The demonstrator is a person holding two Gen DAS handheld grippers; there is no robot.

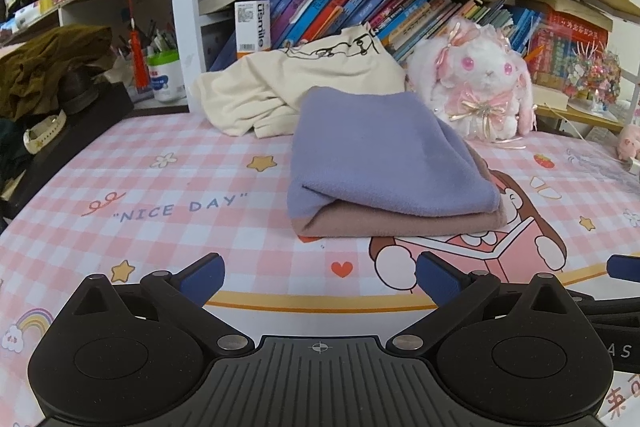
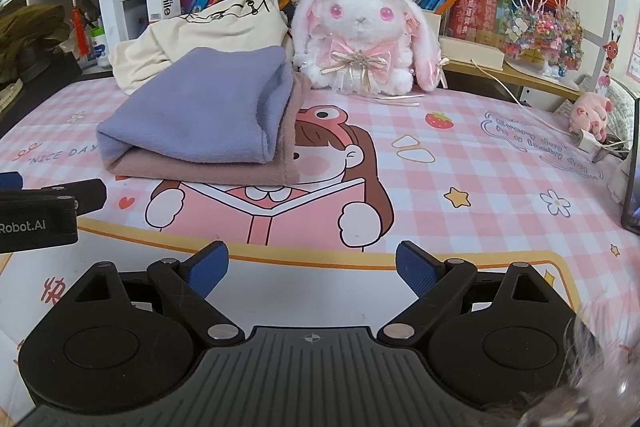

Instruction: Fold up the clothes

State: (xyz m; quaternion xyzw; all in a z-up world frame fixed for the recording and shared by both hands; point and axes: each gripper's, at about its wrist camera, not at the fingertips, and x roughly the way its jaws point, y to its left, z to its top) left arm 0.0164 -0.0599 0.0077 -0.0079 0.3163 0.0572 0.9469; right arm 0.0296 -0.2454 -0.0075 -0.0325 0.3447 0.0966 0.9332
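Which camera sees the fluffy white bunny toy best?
The right wrist view: the fluffy white bunny toy with pink bows sits near the middle, whole and facing the camera. The left wrist view shows it farther right, its lower left hidden by folded clothes.

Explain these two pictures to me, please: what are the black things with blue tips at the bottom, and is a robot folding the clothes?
No robot arm here: a person holds a two-finger gripper in each hand, and each carries a camera looking along its fingers. One picture comes from the left gripper, the other from the right gripper. Both stand open and hold nothing. On the pink checked mat lies a folded purple and pink garment. Behind it sits a crumpled cream garment, not yet folded, beside a white toy rabbit. Bookshelves fill the background.
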